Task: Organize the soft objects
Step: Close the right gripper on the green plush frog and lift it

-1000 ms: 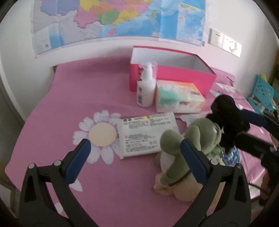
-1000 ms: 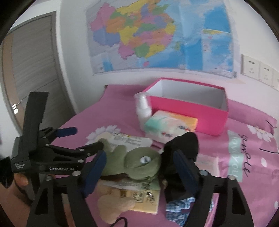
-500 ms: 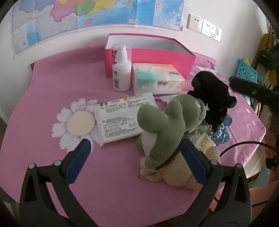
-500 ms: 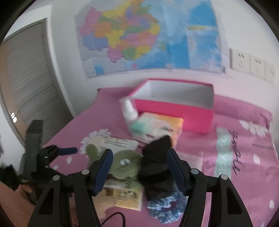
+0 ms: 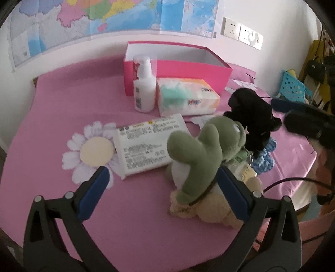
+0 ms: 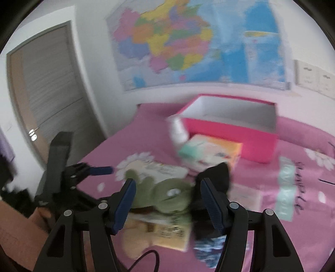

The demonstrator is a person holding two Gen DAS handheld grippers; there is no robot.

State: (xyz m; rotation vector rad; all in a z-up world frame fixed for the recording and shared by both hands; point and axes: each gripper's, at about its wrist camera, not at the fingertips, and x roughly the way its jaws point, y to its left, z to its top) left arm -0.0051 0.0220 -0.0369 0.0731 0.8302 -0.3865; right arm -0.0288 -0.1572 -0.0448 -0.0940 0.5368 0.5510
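On the wall, a large paper map (image 5: pixel 125 14), glossy, in patchwork colours. Below it, a counter (image 5: pixel 62 100) under smooth pink cloth printed with a white daisy.

At the back, a rectangular pink cardboard box (image 5: pixel 188 69), open-topped, only white inner walls in sight. Off to the right, a blue perforated plastic basket (image 5: pixel 293 87), contents not readable.

Left gripper (image 5: pixel 163 188): spread wide over bare cloth, pinching nothing, its right finger just beside the green plush. Right gripper (image 6: pixel 167 200): just been closing, now part spread, the plush head and the black bundle seen in the gap, pads not visibly pressing on either.

In front of the box, a soft plastic-wrapped tissue pack (image 5: pixel 186 98), brick-shaped. Nearer, a flat white wipes pack (image 5: pixel 146 144), crinkly, covered in small print.

Near the counter's front right edge, the soft pile: green plush (image 5: pixel 199 154), fuzzy and rounded, with a pale belly, lying on a tan fleecy toy (image 5: pixel 209 209). Touching its head, a black fabric bundle (image 5: pixel 251 117), matte and lumpy.

Beside the tissue pack, upright, a white pump bottle (image 5: pixel 144 92), cylindrical. Under the black bundle, a blue checked cloth scrap (image 5: pixel 263 159), ruffled.
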